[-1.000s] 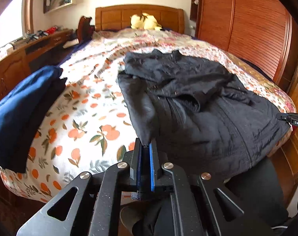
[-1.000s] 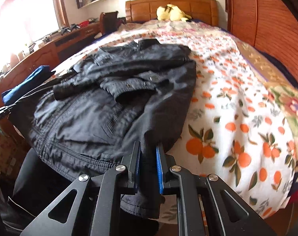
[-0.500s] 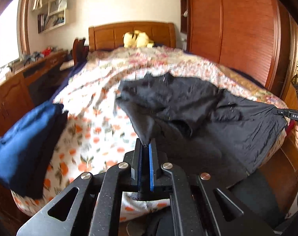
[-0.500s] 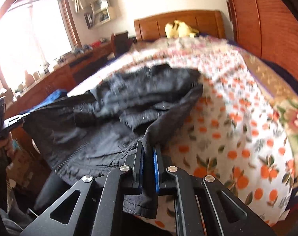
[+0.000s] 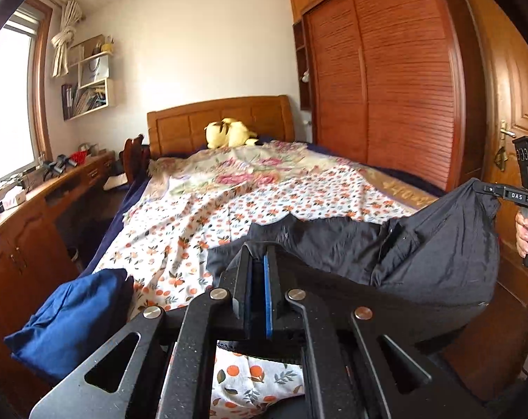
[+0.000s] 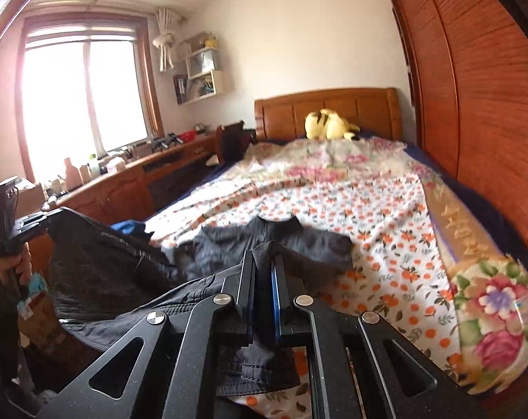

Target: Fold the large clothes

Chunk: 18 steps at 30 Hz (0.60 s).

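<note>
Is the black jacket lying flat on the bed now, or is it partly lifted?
Partly lifted. The left gripper and right gripper each pinch the hem of the black jacket above the bed, while its collar end rests there.

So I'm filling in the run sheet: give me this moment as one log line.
step: lifting hem | left gripper: shut on black jacket | right gripper: shut on black jacket | collar end: on bed | blue garment: aside

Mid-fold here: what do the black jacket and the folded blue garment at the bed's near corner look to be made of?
Black jacket: looks like thin woven synthetic, perhaps nylon or a cotton blend; matte with a faint sheen, fine crinkles, stitched seams, drapes limply between the grippers. Blue garment: seemingly softer matte cotton-type cloth, with rounded, broad folds and no shine. Neither fibre can be confirmed by look alone.
</note>
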### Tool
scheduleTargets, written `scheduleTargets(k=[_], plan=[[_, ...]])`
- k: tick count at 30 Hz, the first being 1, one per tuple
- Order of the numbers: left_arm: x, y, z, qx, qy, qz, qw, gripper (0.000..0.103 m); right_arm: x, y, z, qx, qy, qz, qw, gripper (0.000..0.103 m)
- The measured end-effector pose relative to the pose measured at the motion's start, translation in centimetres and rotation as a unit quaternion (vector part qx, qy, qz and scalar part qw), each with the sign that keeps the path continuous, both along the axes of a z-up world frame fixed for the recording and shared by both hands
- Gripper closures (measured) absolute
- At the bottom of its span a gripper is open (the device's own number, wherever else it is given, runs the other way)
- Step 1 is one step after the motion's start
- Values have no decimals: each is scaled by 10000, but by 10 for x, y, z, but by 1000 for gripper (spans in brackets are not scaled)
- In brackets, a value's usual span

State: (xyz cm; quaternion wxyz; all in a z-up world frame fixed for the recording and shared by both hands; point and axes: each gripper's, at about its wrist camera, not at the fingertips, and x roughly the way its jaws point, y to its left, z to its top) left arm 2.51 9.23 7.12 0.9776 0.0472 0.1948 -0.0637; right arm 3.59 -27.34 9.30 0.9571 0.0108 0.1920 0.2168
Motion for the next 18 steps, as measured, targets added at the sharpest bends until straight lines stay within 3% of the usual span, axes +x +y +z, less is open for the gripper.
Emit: scheduleTargets(k=[4, 8, 18], plan=[[-1, -2, -19, -30, 164, -11, 9999, 97, -27, -1, -23, -188, 53, 13, 9998, 96], [17, 0, -48, -9, 485, 98, 9988, 97, -14, 0, -60, -241, 433, 21, 9988, 96], [82, 17, -106, -180, 921, 378, 9949, 97, 68, -7, -126, -85, 1167, -183, 9930, 96]])
